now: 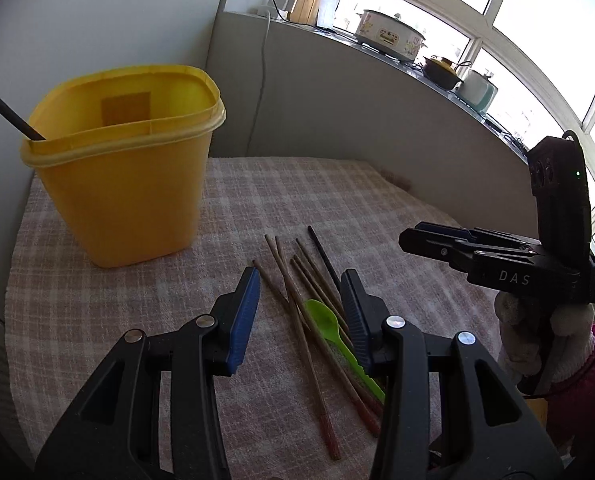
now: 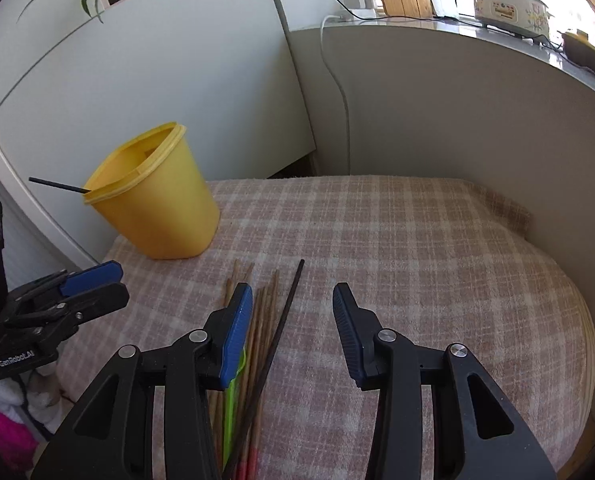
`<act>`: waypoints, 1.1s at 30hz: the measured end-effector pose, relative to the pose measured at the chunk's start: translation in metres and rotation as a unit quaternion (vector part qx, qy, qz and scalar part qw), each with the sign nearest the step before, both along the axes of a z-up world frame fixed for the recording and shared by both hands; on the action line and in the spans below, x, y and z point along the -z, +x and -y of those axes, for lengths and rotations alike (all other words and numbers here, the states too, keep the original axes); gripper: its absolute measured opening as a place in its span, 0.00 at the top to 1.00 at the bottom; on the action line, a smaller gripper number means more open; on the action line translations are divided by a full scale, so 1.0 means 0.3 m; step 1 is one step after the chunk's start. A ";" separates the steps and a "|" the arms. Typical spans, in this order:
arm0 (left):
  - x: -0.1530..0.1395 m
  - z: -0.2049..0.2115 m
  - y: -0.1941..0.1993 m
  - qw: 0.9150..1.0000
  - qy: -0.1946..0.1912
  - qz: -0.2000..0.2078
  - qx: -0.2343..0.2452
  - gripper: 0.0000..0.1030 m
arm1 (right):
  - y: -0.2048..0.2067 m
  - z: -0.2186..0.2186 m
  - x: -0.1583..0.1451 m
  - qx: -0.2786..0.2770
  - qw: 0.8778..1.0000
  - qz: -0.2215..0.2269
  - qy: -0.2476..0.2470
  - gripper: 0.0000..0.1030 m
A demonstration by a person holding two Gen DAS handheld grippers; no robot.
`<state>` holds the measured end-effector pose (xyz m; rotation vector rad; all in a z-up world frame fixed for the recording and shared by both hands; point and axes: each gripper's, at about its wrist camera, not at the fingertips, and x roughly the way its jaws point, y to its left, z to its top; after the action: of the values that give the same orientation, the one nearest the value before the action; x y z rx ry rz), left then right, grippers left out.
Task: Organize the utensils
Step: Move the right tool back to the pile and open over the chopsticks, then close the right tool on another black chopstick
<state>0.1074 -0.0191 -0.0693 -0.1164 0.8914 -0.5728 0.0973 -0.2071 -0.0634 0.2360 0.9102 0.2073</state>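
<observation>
Checked-cloth surface [image 2: 417, 240]: both sets of jaws half-open, empty; single out black chopstick [image 2: 281, 328] right of yellow bin [image 2: 157, 216], pinch mid-shaft.

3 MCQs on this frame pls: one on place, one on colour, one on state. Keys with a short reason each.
1. Where does the yellow bin stand?
A. On the checked cloth
B. On the windowsill
C. On the floor

2. What colour is the plastic spoon lying among the chopsticks?
A. Red
B. Green
C. White

3. How are the left tongs?
A. Clamped on the spoon
B. Clamped on the bin's rim
C. Open, holding nothing

Answers:
1 A: its base rests on the cloth, beyond the pile of chopsticks.
2 B: bright green bowl and handle, seen in both wrist views.
3 C: a clear gap shows between the blue pads, with the utensils lying on the cloth below.
</observation>
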 end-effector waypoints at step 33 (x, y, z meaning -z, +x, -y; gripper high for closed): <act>0.226 0.125 0.137 0.992 0.000 -0.127 -0.008 0.88 | 0.130 -0.043 0.234 -0.022 0.985 -0.147 0.091 0.80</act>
<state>0.1486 -0.0567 -0.1370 -0.1991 1.1376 -0.5502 0.1364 -0.1942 -0.1336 0.4236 1.1918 0.3025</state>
